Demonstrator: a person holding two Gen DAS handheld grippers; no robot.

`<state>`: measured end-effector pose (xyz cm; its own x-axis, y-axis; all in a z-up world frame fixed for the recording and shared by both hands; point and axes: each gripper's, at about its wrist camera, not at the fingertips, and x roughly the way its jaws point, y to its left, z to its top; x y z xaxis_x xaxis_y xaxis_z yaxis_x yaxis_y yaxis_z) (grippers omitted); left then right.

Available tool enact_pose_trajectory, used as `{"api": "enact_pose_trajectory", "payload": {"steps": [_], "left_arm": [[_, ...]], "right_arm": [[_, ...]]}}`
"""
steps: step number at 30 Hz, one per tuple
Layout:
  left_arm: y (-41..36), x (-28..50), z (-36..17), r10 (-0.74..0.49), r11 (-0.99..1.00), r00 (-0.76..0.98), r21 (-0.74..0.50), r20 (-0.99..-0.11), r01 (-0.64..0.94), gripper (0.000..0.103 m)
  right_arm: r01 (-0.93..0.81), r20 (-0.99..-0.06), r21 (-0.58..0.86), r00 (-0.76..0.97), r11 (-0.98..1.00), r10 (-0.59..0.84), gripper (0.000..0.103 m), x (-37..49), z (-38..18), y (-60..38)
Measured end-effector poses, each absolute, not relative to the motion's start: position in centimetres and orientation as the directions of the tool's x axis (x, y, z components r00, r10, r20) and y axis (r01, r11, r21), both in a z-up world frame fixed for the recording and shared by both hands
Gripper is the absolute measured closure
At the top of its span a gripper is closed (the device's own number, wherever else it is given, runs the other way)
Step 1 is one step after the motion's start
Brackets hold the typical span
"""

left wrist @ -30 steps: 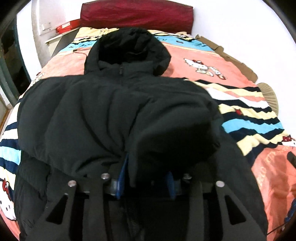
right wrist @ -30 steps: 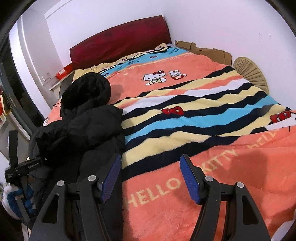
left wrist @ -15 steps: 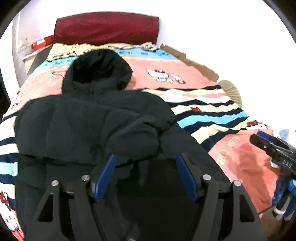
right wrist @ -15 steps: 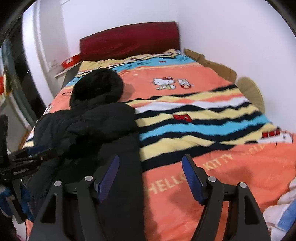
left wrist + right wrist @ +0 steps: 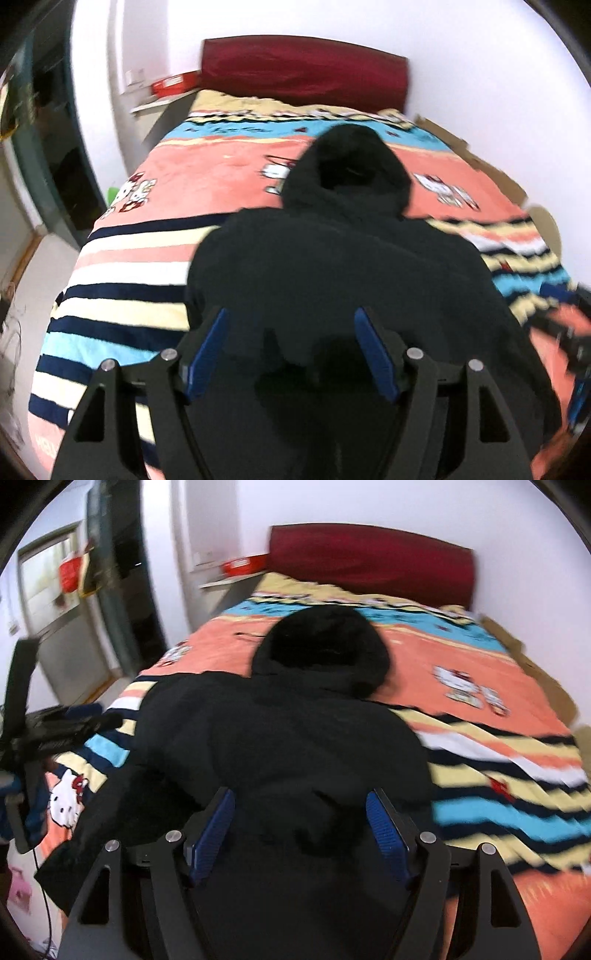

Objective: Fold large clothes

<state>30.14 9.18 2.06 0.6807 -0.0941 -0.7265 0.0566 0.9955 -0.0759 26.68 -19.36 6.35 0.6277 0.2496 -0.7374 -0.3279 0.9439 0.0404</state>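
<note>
A black hooded puffer jacket (image 5: 340,266) lies on the bed with its hood toward the headboard and its sleeves folded in over the body. It also shows in the right wrist view (image 5: 295,746). My left gripper (image 5: 291,343) is open and empty, just above the jacket's lower part. My right gripper (image 5: 301,823) is open and empty, above the jacket's lower middle. The left gripper appears at the left edge of the right wrist view (image 5: 55,731); the right gripper is a blur at the right edge of the left wrist view (image 5: 569,332).
The bed has a striped orange, blue and yellow Hello Kitty blanket (image 5: 140,266) and a dark red headboard (image 5: 303,70). A shelf with a red box (image 5: 243,565) is left of the bed. Cardboard (image 5: 535,664) lies along the right wall. A doorway (image 5: 55,602) is at left.
My left gripper let go of the jacket's sleeve and opened a second ago. Both grippers have swung so that each now sits over the jacket's lower part, still open.
</note>
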Motion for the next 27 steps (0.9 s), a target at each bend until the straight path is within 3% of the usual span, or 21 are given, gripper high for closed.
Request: {"api": "enact_pose_trajectory", "payload": {"steps": [5, 8, 12, 19, 27], "left_arm": [[10.4, 35.2, -1.0, -0.093, 0.994, 0.660, -0.108, -0.745, 0.018, 0.034], [9.9, 37.4, -5.9, -0.077, 0.997, 0.570, -0.077, -0.818, 0.025, 0.032], [9.9, 37.0, -7.9, -0.119, 0.993, 0.546, -0.109, -0.829, 0.050, 0.028], [12.0, 36.3, -1.2, -0.107, 0.993, 0.588, -0.061, -0.802, 0.098, 0.029], [9.6, 48.7, 5.8, -0.099, 0.984, 0.623, 0.018, -0.776, 0.179, 0.029]], "right_arm": [[-0.367, -0.771, 0.049, 0.577, 0.929, 0.268, 0.030, 31.2, 2.6, -16.6], [-0.357, -0.813, 0.050, 0.528, 0.933, 0.246, 0.030, 33.4, -1.1, -16.8], [-0.375, -0.830, 0.107, 0.476, 0.921, 0.290, 0.031, 33.9, -3.9, -18.3], [-0.458, -0.831, 0.130, 0.434, 0.879, 0.348, 0.032, 33.1, -0.7, -23.1], [-0.422, -0.756, 0.064, 0.571, 0.904, 0.320, 0.028, 45.4, 5.7, -29.1]]}}
